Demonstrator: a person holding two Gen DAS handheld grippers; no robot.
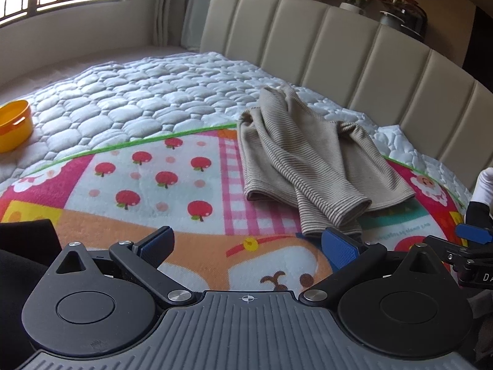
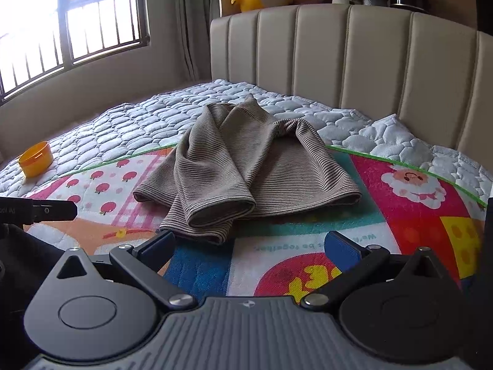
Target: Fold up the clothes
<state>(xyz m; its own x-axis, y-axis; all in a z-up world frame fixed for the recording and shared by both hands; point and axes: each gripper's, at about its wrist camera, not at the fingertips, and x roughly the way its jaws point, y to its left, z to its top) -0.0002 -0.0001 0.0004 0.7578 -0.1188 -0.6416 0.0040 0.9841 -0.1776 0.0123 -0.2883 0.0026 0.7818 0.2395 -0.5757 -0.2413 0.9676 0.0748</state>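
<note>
Striped garment [image 2: 246, 166] loosely folded on patterned mat [image 2: 431, 225], left gripper [image 1: 248, 246], right gripper [image 2: 249, 246] — both wide open, empty.

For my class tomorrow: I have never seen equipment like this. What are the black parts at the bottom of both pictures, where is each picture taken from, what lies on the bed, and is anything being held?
No robot arm is here: a person carries a hand-held two-finger tool in each hand. Each tool has a camera looking forward along its fingers, so the black parts are the tool itself. One picture comes from the left gripper, the other from the right gripper.

On the quilted mattress lies a colourful play mat printed with apples. On it rests a beige striped garment, partly gathered, its cuffs toward the cameras. An orange bowl sits on the quilt at the left. Soft toys and plants stand behind the headboard.

Both grippers are wide open, the blue-padded fingers apart with nothing between them. Nothing is held.
</note>
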